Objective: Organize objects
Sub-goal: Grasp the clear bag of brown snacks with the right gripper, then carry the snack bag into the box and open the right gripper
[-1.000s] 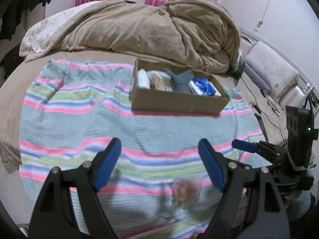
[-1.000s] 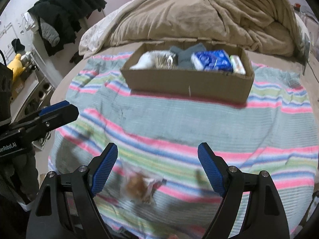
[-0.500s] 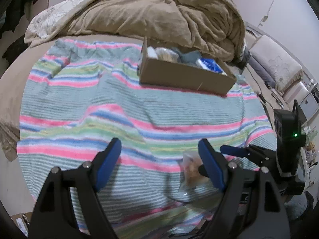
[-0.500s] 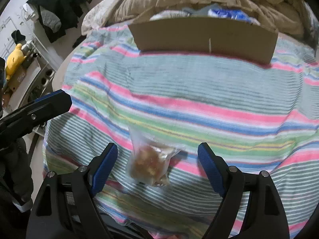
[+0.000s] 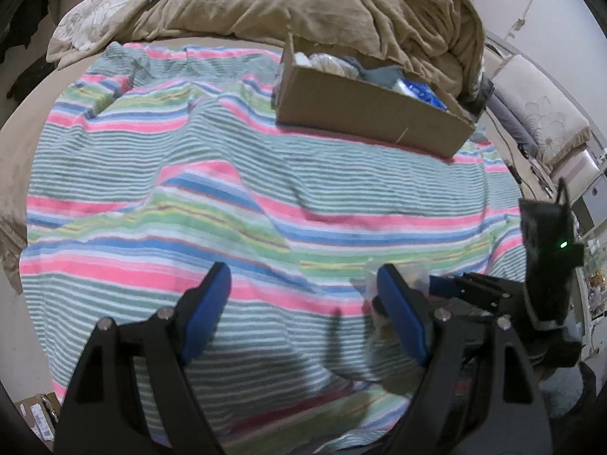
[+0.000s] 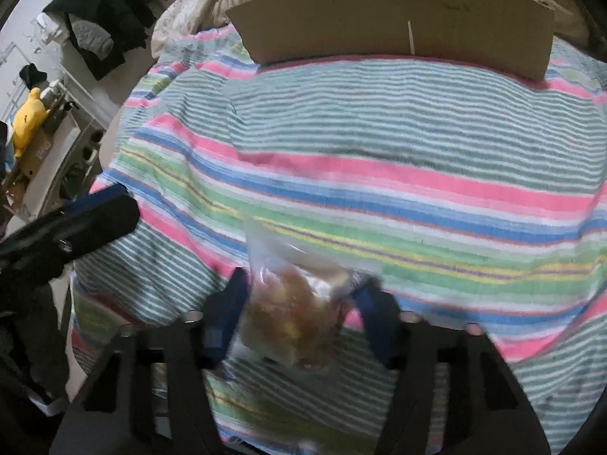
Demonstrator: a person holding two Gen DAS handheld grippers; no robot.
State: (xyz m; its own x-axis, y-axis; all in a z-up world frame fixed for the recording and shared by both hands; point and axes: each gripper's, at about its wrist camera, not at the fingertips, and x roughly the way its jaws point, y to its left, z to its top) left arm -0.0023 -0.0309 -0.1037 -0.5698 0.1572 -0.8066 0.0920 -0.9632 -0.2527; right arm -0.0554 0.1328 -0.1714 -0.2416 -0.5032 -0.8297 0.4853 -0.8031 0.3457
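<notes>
A clear plastic bag of brown snacks point(image 6: 292, 303) lies on the striped blanket point(image 6: 379, 144) near its front edge. My right gripper point(image 6: 303, 303) is low over it, its blue fingers narrowed to either side of the bag and touching it. The bag also shows in the left wrist view point(image 5: 394, 276), partly behind my left finger. My left gripper point(image 5: 303, 311) is open and empty above the blanket. The cardboard box point(image 5: 371, 117) with several packed items sits at the far side; it also shows in the right wrist view point(image 6: 394, 15).
A crumpled beige duvet point(image 5: 303, 3) lies behind the box. A dark clothes pile point(image 6: 110, 11) and a shelf with a yellow toy point(image 6: 30, 117) stand left of the bed. Pillows point(image 5: 542, 113) lie at the right.
My right gripper has dropped onto the snack bag and its fingers have closed in around it. My left gripper has shifted closer to the blanket and stays open.
</notes>
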